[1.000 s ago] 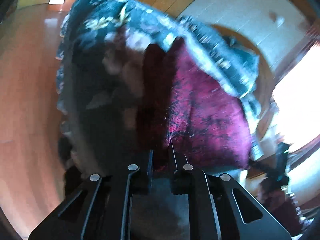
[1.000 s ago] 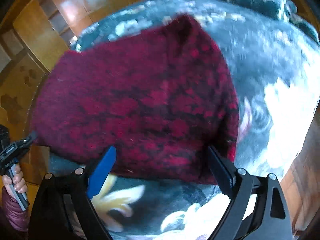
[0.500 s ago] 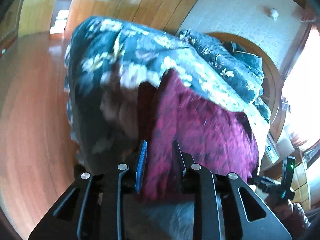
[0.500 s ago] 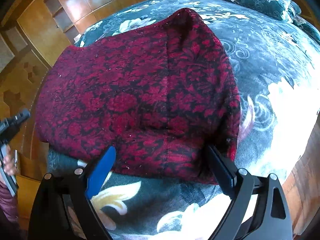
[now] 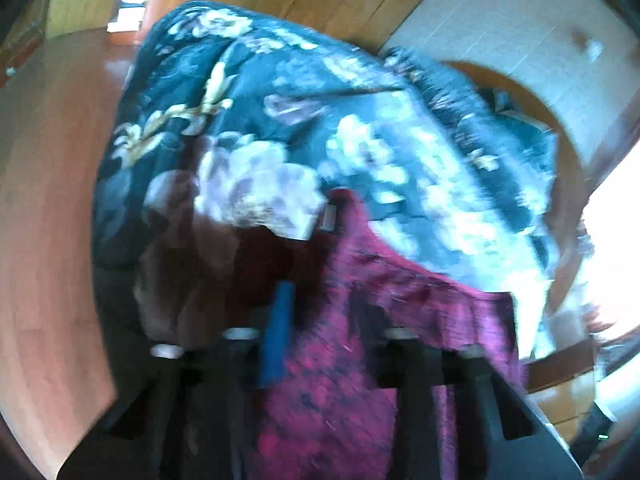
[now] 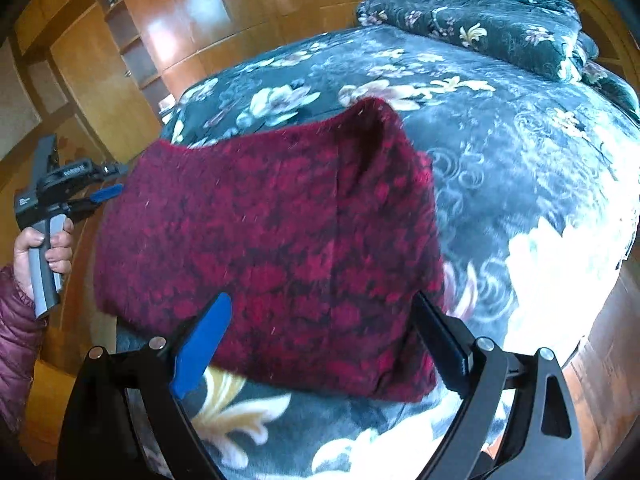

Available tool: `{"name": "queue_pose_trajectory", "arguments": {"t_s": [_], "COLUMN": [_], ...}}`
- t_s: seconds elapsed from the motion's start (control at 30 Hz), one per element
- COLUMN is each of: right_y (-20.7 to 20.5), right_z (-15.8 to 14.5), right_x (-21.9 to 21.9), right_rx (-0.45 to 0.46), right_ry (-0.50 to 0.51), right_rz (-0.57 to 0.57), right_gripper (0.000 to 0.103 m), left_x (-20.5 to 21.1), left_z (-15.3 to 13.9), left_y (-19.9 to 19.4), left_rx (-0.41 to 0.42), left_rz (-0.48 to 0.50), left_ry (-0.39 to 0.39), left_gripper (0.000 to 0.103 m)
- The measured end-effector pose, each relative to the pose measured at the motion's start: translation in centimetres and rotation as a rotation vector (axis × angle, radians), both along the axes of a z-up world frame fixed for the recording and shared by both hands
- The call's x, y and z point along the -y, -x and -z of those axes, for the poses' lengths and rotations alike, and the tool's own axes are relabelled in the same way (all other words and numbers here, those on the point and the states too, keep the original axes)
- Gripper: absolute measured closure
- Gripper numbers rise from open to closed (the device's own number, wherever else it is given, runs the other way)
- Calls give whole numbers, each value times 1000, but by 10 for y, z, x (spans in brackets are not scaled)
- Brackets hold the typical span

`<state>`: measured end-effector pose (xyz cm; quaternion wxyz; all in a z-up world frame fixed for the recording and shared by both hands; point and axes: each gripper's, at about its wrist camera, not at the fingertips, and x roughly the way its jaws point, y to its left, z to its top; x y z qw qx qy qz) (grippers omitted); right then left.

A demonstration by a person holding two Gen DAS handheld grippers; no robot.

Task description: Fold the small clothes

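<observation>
Crimson wool with a black pattern fills the space ahead of my right gripper (image 6: pixel 320 336), whose fingers stand wide apart with nothing between them, the blue pad (image 6: pixel 202 346) at the near edge of the folded garment (image 6: pixel 272 240) and the black finger at its right corner. That red knit lies flat on the floral bedspread (image 6: pixel 500 168), doubled over itself, with a raised peak along its far edge. At its left end, seen from the right wrist, my left gripper (image 6: pixel 106 194) sits just beside the cloth, my left hand (image 6: pixel 42 248) around the grip. From the left wrist camera the picture is badly blurred: the fingers look parted with red fabric between and over them, but I cannot tell whether they pinch it or merely lie against it. Farther off, a folded quilt (image 6: pixel 492 20) in the same dark flower print rests at the head of the bed, and wooden wardrobes (image 6: pixel 192 28) line the wall beyond. I judge one fold is laid and I am between grips. The next move calls for closing on the near edge at both ends evenly and carrying it across so the halves meet square.
</observation>
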<state>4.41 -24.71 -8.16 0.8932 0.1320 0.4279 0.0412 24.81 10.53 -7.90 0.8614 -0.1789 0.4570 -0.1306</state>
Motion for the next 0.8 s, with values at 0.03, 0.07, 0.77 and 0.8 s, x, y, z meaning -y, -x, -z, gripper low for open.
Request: {"name": "queue_pose_trajectory", "arguments": {"t_s": [0.03, 0.07, 0.77, 0.8], "right_y": [-4, -7, -48, -53], "right_z": [1, 2, 35, 42], "right_x": [4, 7, 98, 101], "right_rx": [1, -3, -37, -52], "right_ry": [-14, -33, -372, -414], "right_rz": [17, 29, 128, 124], "right_gripper": [12, 12, 8, 8], "left_x": [0, -3, 78, 88], "left_z": [7, 19, -15, -11], "left_y": [-5, -10, 124, 126], "left_rx": [-15, -54, 217, 214], "left_rz": [-27, -55, 217, 239], "left_ry": [-39, -50, -264, -287], "left_gripper": [91, 91, 23, 23]}}
